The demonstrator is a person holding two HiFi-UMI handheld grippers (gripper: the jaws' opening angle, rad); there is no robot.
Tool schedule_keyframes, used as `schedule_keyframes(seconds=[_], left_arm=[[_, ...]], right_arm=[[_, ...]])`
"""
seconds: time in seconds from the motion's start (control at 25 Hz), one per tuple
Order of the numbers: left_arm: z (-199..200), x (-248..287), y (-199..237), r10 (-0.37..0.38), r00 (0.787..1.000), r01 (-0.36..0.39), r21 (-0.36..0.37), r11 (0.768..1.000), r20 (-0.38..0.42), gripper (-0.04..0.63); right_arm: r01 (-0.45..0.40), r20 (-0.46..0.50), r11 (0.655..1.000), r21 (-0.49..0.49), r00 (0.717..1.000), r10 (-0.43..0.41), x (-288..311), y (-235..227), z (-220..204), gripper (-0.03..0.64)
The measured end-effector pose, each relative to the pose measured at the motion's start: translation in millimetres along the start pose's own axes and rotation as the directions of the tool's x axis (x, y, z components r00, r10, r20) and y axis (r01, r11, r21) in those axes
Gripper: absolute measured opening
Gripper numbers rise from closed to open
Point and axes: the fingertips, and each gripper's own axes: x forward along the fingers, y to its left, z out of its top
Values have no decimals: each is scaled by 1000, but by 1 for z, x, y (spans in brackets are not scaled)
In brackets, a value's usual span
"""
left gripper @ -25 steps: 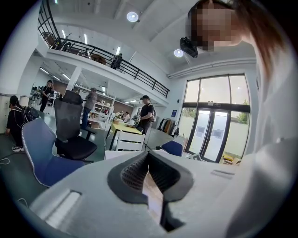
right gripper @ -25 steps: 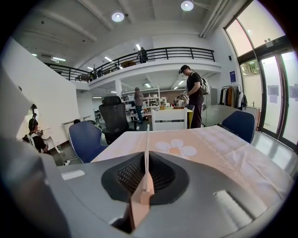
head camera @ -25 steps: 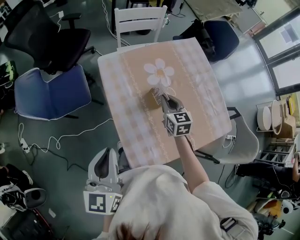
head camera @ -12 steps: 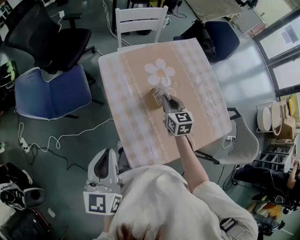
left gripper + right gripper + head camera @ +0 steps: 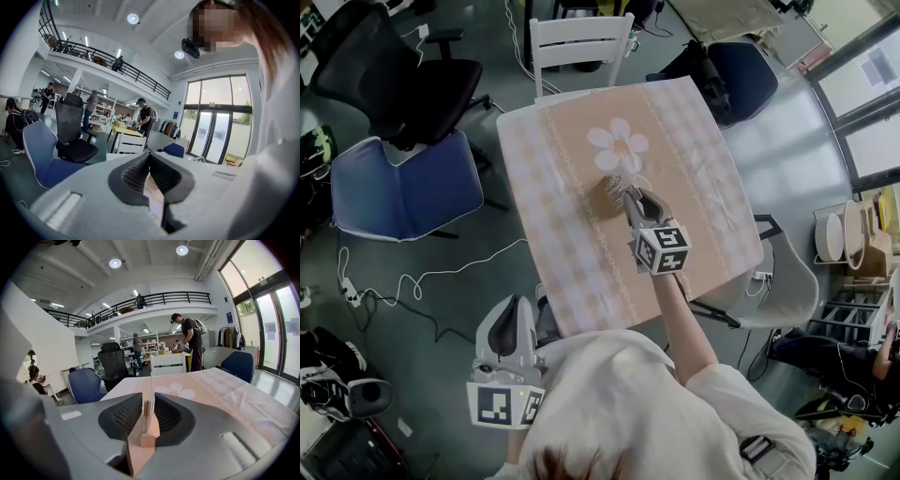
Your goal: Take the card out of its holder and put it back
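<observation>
1. Right hand-held gripper (image 5: 630,199) has crept back toward me since a second ago. Its marker cube sits a touch lower-right, and the jaws, nearly together before, are opening.
2. In the right gripper view I see the card (image 5: 152,380) upright and edge-on between the pads. There's a gap on each side, so nothing presses on it.
3. The card sits in the slot of the wooden holder (image 5: 140,451), which also lies between the jaws.
4. In the head view the holder (image 5: 609,190) rests near the middle of the tabletop (image 5: 572,253), just on my side of the flower print (image 5: 619,145).
5. My left hand-held gripper (image 5: 514,305) hangs off the tabletop's near-left corner, close to my torso. Its jaw tips are pressed together with nothing between them.
6. A white chair (image 5: 579,42) stands at the far edge and a blue chair (image 5: 403,187) is off to the left.
</observation>
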Motion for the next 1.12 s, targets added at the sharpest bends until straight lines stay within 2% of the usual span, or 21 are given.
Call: schedule_keyframes(seconds=[0.2, 0.44, 0.64, 0.8, 0.96, 1.12], left_arm=[[2, -3, -8, -19, 1000, 19, 21, 1000, 12, 2], [5, -8, -21, -42, 999, 41, 38, 998, 31, 2], [18, -7, -34, -86, 994, 83, 46, 996, 73, 2], [17, -8, -50, -137, 988, 132, 70, 989, 73, 2], [13, -9, -75, -185, 980, 180, 74, 981, 70, 2], [9, -11, -92, -237, 969, 231, 88, 969, 70, 2]], right_arm=[[10, 62, 1000, 10, 998, -10, -12, -6, 22, 84], [-21, 189, 1000, 17, 982, 17, -36, 1, 64, 65], [-63, 321, 998, 5, 945, 58, -74, 22, 105, 22], [-90, 417, 996, -14, 905, 87, -118, 36, 133, 2], [-112, 470, 993, -40, 875, 118, -166, 46, 150, 2], [-115, 496, 991, -62, 859, 130, -206, 56, 152, 0]])
